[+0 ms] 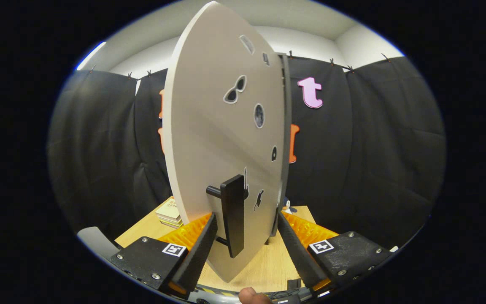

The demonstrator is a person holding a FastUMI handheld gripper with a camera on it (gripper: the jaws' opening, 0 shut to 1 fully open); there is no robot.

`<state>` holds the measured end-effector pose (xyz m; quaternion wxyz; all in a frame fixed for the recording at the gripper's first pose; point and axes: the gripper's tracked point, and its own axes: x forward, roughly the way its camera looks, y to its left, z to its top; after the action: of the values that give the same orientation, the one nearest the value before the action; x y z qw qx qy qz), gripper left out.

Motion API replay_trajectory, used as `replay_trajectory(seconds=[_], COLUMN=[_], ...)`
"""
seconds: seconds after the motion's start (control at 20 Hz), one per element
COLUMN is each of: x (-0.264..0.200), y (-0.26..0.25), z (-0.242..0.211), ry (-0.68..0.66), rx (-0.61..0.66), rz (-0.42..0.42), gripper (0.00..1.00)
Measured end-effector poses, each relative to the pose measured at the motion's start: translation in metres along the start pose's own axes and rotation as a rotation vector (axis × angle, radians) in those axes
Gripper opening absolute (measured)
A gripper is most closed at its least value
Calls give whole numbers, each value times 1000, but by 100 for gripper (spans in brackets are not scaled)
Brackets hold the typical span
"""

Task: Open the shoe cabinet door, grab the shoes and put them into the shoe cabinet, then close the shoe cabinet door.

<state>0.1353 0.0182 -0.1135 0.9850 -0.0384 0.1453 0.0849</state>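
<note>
The shoe cabinet door [217,126], a pale panel with small stickers, stands swung out towards me, almost edge-on. Its black bar handle [232,215] sticks out on the side facing me. My gripper [246,216] is open, its fingers straddling the door's lower part. The handle lies between the fingers, nearer the left finger [203,247]. The right finger [293,249] sits beyond the door's far face. Neither finger clearly presses on the handle. The cabinet's dark front edge [285,126] shows just behind the door on the right.
The cabinet stands on a light wooden table [264,261]. A small stack of books [169,213] lies on the table left of the door. Black cloth walls close the booth behind. A fingertip [252,295] shows below the gripper.
</note>
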Motion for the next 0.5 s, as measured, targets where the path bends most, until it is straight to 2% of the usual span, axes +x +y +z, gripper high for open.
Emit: replay_trajectory(seconds=[0.5], x=[57], y=[96], z=[21], ry=[1], rx=[9], rz=[44], gripper=[92])
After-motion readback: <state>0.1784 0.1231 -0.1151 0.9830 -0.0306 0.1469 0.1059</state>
